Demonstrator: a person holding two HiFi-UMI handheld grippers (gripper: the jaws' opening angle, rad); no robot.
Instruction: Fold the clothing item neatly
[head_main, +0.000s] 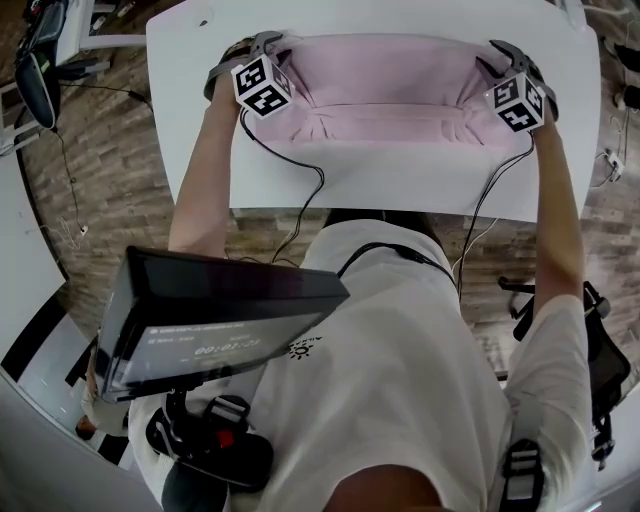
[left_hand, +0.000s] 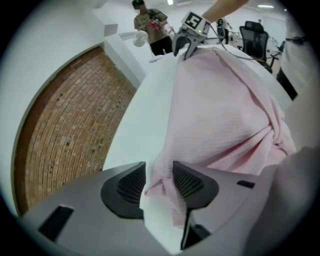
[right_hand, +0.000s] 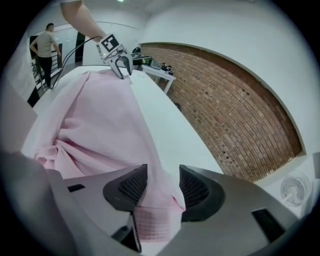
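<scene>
Resting on the far half of the white table (head_main: 400, 190), the pink garment (head_main: 385, 90) lies doubled over as a long band that runs almost from one side of the table to the other. Its near edge is gathered into small puckers. The left gripper (left_hand: 159, 182) sits at the garment's left corner and the right gripper (right_hand: 161, 187) at its right corner, both low over the table.

Both pairs of jaws stand apart, released rather than clamped, yet a tuck of pink cloth lies in each gap. On the left the fabric fills most of the gap and seems to brush the ribbed pads. On the right it hangs closer to one pad, with a clear space beside the other.

The likeliest trouble is a snag. If either gripper draws off the table while cloth clings to a ribbed pad, the corner would lift or drag and the fold would open. Lifting one side before the other would skew the band across the table. The puckered near edge would, I judge, stay as a crease if another fold goes over it unsmoothed.
</scene>
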